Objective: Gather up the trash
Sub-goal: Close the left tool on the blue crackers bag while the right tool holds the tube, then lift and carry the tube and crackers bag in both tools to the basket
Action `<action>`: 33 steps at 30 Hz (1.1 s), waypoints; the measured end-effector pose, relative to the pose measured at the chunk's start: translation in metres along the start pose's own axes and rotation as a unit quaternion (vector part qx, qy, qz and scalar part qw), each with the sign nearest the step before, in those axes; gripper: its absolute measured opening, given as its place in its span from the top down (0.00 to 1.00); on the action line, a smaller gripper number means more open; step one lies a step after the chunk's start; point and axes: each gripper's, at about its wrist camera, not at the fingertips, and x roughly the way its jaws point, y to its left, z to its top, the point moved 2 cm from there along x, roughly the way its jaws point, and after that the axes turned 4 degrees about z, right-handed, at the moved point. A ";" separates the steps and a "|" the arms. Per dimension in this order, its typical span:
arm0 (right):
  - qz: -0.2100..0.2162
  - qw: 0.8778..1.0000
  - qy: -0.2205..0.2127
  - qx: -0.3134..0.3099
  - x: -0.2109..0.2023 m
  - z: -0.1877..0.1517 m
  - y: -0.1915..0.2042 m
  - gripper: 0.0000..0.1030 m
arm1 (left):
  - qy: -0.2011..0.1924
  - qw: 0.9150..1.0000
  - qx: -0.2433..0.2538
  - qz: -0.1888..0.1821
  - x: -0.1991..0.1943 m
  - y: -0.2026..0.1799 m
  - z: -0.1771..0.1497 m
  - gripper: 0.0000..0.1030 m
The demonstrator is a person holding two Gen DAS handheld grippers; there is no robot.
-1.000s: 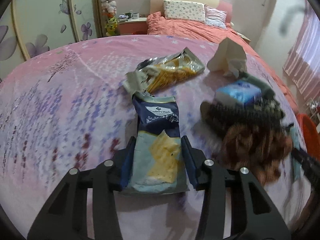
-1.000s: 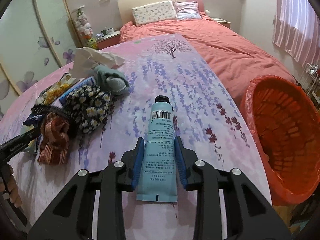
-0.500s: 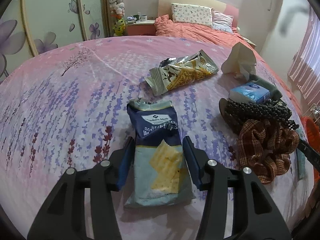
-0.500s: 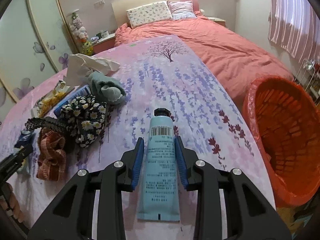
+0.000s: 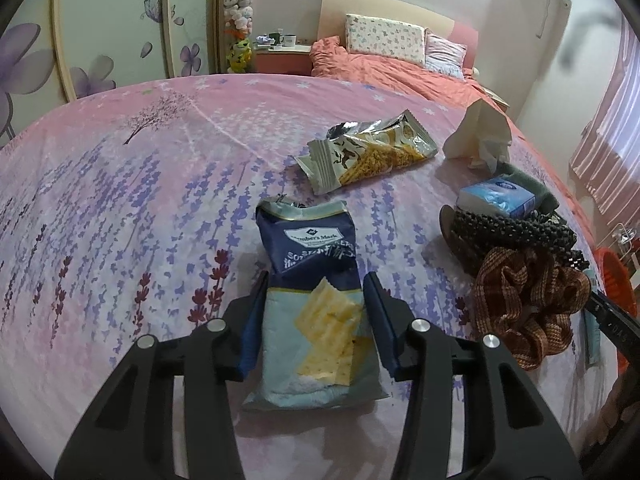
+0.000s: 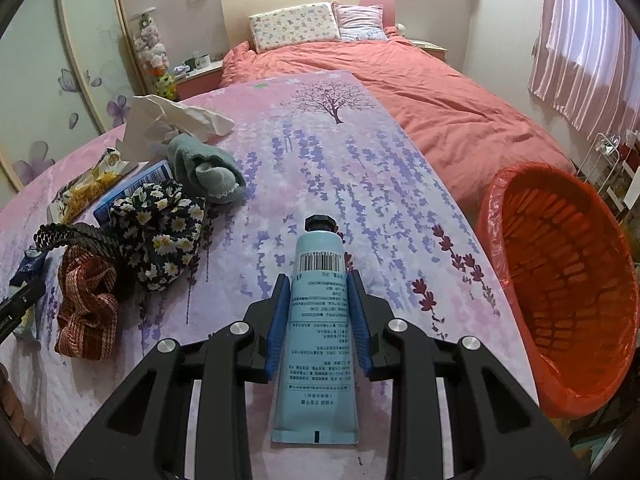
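My left gripper (image 5: 316, 284) is shut on a blue cracker bag (image 5: 316, 300), its pads against both sides. A yellow and silver snack wrapper (image 5: 370, 154) lies beyond it, and a crumpled white tissue (image 5: 478, 136) sits further right. My right gripper (image 6: 319, 284) is shut on a light blue cream tube (image 6: 316, 332) with a black cap, held just over the bedspread. An orange trash basket (image 6: 560, 276) with a red liner stands at the right of the bed.
A brown plaid scrunchie (image 5: 528, 304), a dark beaded band (image 5: 508, 228) and a blue tissue pack (image 5: 496, 196) lie at the right. A floral scrunchie (image 6: 160, 236) and a grey-green sock (image 6: 208, 172) sit left of the tube. The pink lavender bedspread (image 5: 120, 208) stretches left.
Both grippers have lifted and pulled back a little with the cracker bag and the tube held. The left view has swung left and steadied.
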 end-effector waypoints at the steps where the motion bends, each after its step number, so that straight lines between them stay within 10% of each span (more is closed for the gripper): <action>1: 0.001 1.000 0.000 0.001 0.000 0.000 -0.001 0.71 | 0.000 1.000 -0.001 0.000 0.000 0.000 0.000 0.54; 16: 0.001 1.000 0.000 -0.008 0.001 0.001 0.002 0.70 | 0.010 0.999 0.034 0.013 -0.001 -0.004 0.004 0.54; 23: 0.021 1.000 -0.005 0.003 -0.006 -0.004 -0.006 0.72 | -0.001 0.999 0.043 0.019 -0.005 -0.006 0.004 0.73; 33: 0.041 0.999 -0.029 0.008 -0.034 -0.005 -0.008 0.72 | -0.015 0.999 0.032 0.021 -0.030 0.000 0.007 0.76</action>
